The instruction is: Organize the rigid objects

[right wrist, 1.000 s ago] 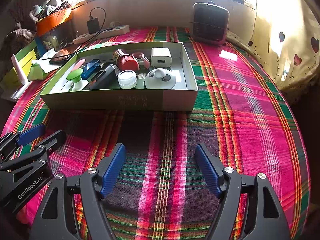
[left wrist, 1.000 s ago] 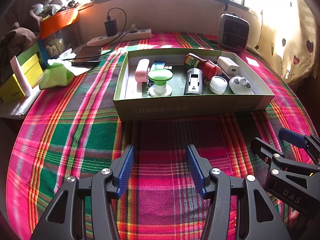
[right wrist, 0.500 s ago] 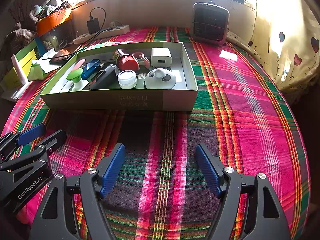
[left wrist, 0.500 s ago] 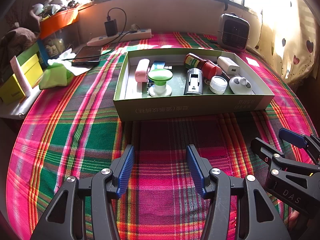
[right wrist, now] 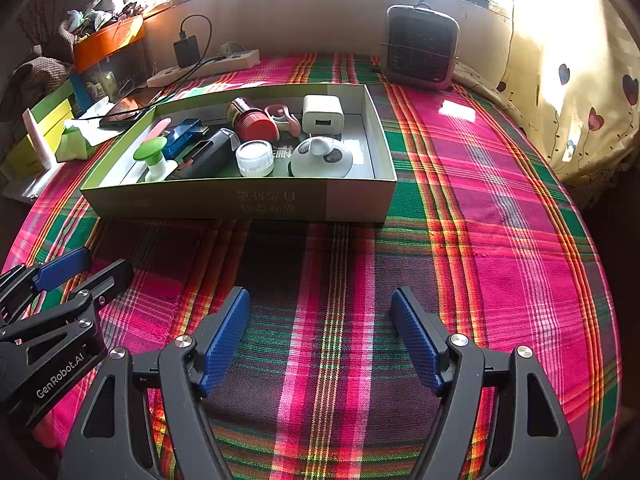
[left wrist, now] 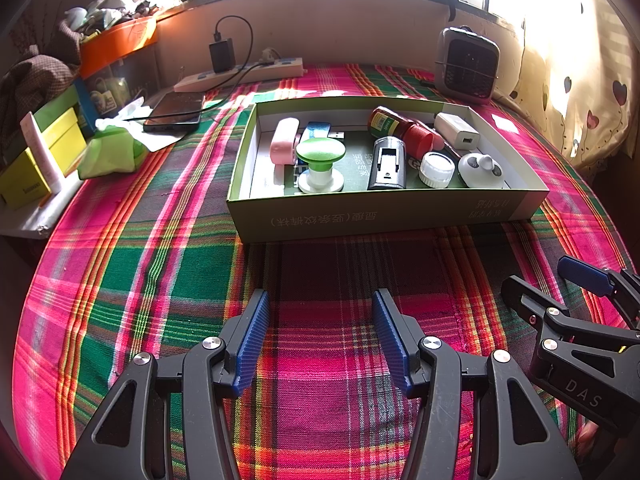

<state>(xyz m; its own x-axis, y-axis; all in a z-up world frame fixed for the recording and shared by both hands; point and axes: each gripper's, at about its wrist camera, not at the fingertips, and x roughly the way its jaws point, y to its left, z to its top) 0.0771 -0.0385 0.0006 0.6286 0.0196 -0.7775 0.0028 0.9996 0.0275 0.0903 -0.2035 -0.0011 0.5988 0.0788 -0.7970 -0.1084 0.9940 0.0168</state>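
Claws unmoved since before, left claw (left wrist: 318,300) and right claw (right wrist: 320,298) both spread wide, empty.

The surface is covered by a coarse woven plaid cloth in pink, green and red (left wrist: 152,264). A matt green cardboard box (left wrist: 360,216) is seen on it. Glossy plastic is shown by the green mushroom-shaped knob (left wrist: 321,155); ribbed blue pads (right wrist: 224,340) are carried by matt black plastic gripper fingers.

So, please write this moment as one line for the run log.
left gripper: open, empty | right gripper: open, empty | both over plaid cloth, short of box | small objects in box
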